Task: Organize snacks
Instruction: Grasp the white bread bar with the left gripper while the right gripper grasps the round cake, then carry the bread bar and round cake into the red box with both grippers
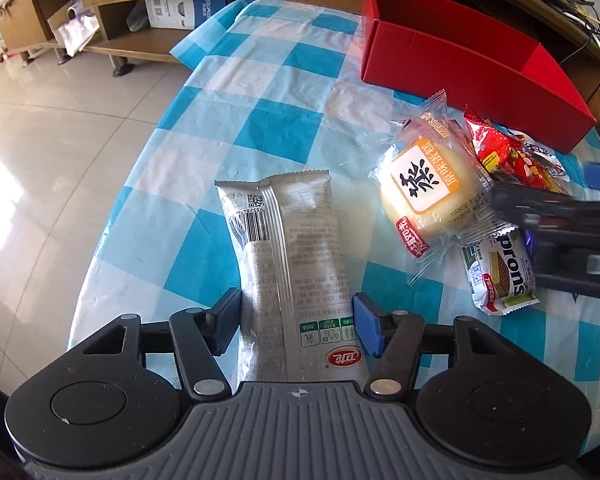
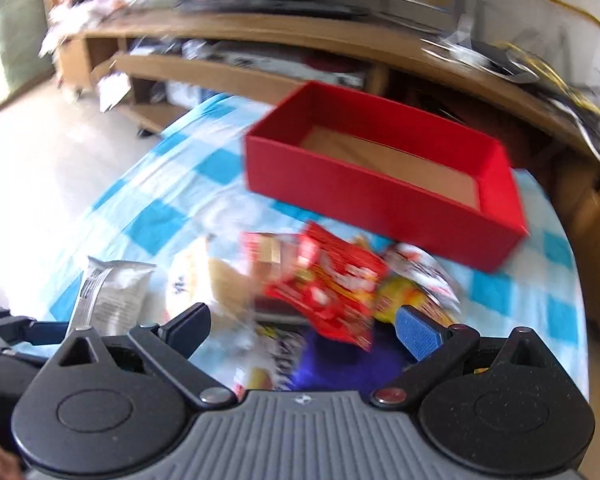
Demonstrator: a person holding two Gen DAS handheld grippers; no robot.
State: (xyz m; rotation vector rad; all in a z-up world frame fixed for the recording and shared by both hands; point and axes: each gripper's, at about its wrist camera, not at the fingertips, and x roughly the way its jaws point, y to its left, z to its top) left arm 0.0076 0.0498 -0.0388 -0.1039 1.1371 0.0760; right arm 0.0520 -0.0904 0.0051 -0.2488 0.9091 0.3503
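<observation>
1. Left gripper (image 1: 298, 322): at 6 o'clock in the left wrist view, jaws part-open, one blue pad on each side of the silver snack packet (image 1: 290, 264). The pads sit at the packet's edges; whether they press it cannot be told.
2. Silver snack packet: lies flat on the blue-and-white checked tablecloth (image 1: 260, 80), long axis running from 6 toward 12 o'clock, printed back and barcode facing up.
3. Cake packet (image 1: 424, 182): clear wrapper with an orange label, toward 3 o'clock of the silver packet, well apart from it. It overlaps a white wafer packet (image 1: 502, 274) at its 5 o'clock.
4. Red snack packet (image 1: 508, 152): at 2 o'clock in the left view, touching the cake packet.
5. Red box (image 1: 452, 60): open-topped, at 1 o'clock, beyond the snack pile. The right wrist view shows a bare brown cardboard floor (image 2: 388, 164).
6. Right gripper (image 2: 302, 330): jaws wide apart and gripping nothing, poised over the snack pile with the red snack packet (image 2: 328, 288) between the fingers. This view is motion-blurred. The gripper also enters the left view at 3 o'clock (image 1: 556, 216).
</observation>
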